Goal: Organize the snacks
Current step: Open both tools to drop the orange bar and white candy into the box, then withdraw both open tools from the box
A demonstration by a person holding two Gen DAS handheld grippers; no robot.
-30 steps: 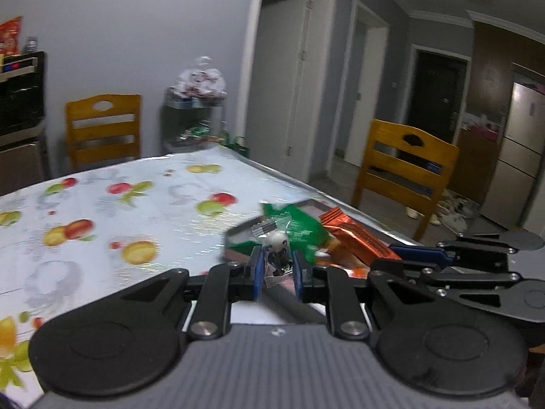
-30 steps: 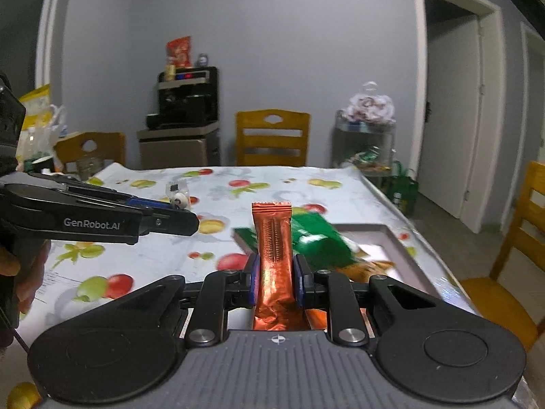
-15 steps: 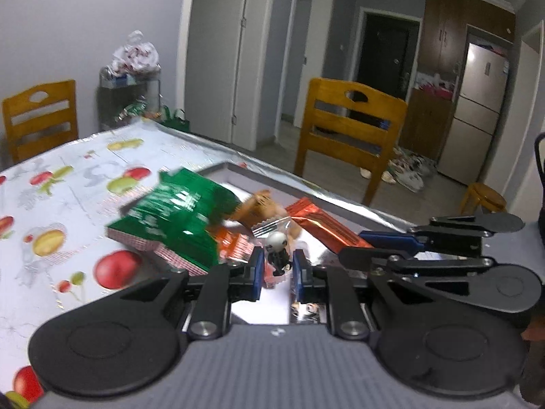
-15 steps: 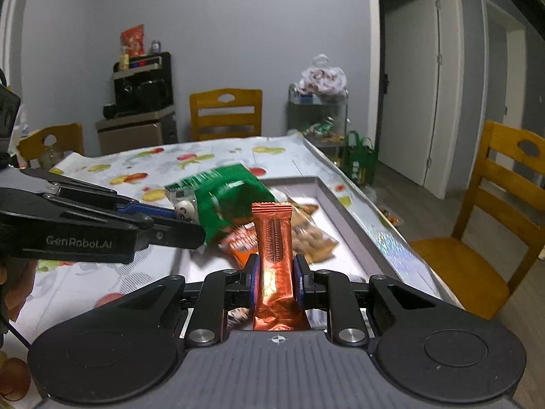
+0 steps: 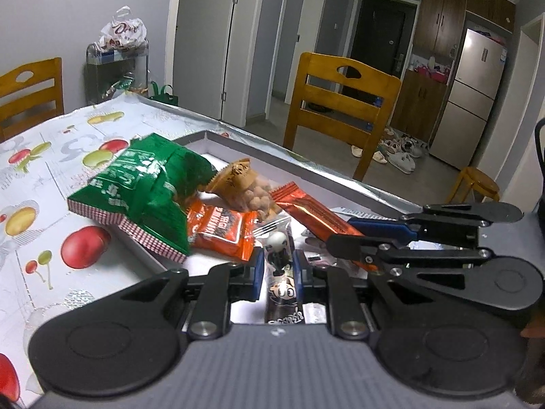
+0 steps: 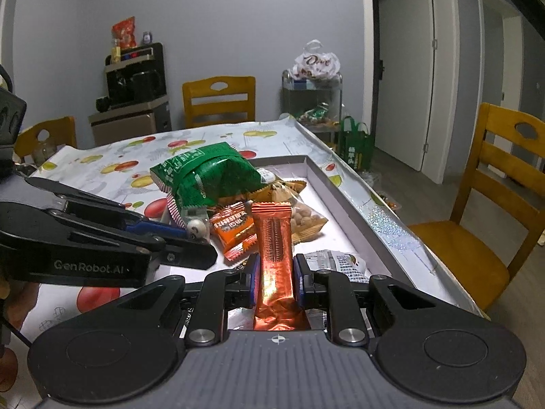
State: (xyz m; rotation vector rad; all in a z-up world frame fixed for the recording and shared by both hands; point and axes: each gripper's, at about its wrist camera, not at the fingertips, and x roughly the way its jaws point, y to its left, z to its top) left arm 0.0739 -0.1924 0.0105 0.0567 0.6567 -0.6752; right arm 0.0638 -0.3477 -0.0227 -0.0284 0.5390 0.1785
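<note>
My left gripper [image 5: 277, 266] is shut on a small dark snack packet with a panda figure [image 5: 278, 255], held over the near end of the grey tray [image 5: 306, 165]. My right gripper [image 6: 275, 269] is shut on an orange foil bar [image 6: 274, 248], also over the tray [image 6: 340, 184]. In the tray lie a green bag [image 5: 146, 184], an orange packet [image 5: 221, 228] and a bag of nuts [image 5: 245, 191]. The right gripper shows in the left wrist view [image 5: 340, 235], the left gripper in the right wrist view [image 6: 190, 238].
The table [image 5: 51, 170] has a fruit-print cloth. A wooden chair [image 5: 340, 102] stands beyond the tray, another [image 6: 504, 184] at the table's right side. A white packet [image 6: 337, 260] lies in the tray near my right gripper. A cart with bags [image 6: 313, 95] stands by the wall.
Both grippers have moved forward and lower over the tray, each still holding its snack. The tray's snacks now appear closer.
</note>
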